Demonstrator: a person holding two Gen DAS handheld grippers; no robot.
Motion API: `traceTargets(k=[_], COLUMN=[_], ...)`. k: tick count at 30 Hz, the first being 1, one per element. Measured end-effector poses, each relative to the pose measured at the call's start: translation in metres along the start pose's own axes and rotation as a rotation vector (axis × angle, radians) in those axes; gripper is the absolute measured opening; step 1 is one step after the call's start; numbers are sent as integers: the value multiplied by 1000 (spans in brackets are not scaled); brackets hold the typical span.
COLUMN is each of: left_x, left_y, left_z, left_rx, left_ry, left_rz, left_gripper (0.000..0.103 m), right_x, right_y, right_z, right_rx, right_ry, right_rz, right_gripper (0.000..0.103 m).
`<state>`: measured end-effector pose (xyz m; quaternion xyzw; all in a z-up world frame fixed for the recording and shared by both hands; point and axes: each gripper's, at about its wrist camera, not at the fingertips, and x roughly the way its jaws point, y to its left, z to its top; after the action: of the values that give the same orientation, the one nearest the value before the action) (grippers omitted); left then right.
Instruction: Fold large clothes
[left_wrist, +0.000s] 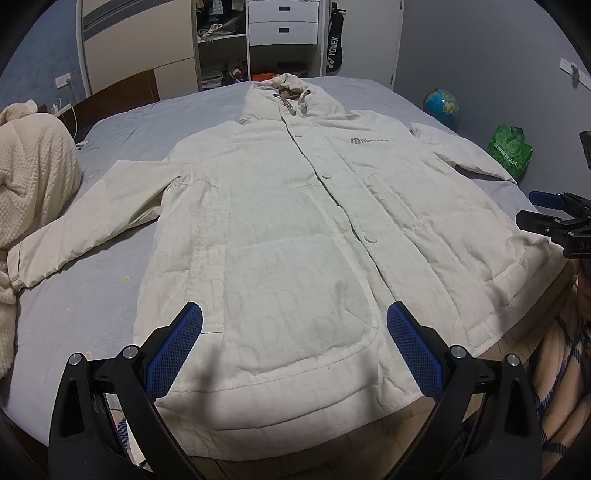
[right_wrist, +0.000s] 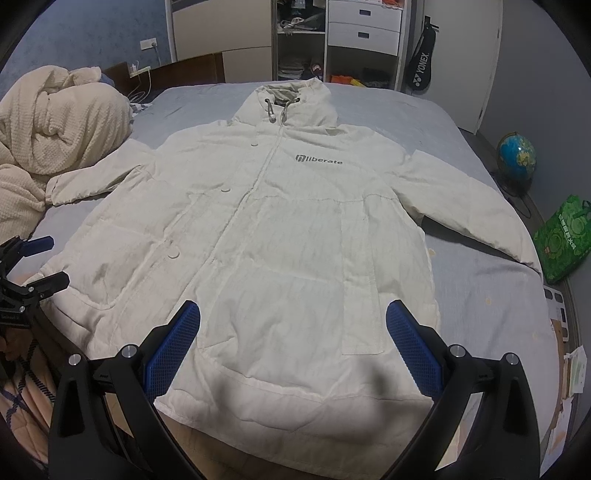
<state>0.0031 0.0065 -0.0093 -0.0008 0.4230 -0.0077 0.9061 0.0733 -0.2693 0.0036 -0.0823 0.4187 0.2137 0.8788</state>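
A large cream hooded jacket (left_wrist: 280, 206) lies flat, front up, on the grey bed, sleeves spread, hood at the far end; it also shows in the right wrist view (right_wrist: 295, 229). My left gripper (left_wrist: 294, 325) is open and empty, hovering over the left part of the hem. My right gripper (right_wrist: 292, 323) is open and empty over the right part of the hem. The right gripper shows at the right edge of the left wrist view (left_wrist: 546, 210); the left gripper shows at the left edge of the right wrist view (right_wrist: 37, 262).
A cream knitted blanket (right_wrist: 55, 125) is heaped on the bed (left_wrist: 85, 302) at the left. A wardrobe with drawers (left_wrist: 282, 22) stands behind the bed. A globe (right_wrist: 516, 157) and a green bag (right_wrist: 561, 240) sit on the floor at the right.
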Motion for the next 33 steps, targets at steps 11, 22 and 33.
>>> traceTargets(k=[11,22,33], left_x=[2,2,4], left_y=[0,0,-1], left_z=[0,-1,-2], left_rx=[-8,-6,-5], left_ry=[5,7,13], left_rz=[4,5,7], left_gripper=[96,96,96], right_x=[0,0,0], right_y=[0,1,-2], right_z=[0,-1,0], right_rx=[-3,0,8], right_ry=[3,-2,3], right_rz=[-1,0,3], right_gripper=[96,96,96])
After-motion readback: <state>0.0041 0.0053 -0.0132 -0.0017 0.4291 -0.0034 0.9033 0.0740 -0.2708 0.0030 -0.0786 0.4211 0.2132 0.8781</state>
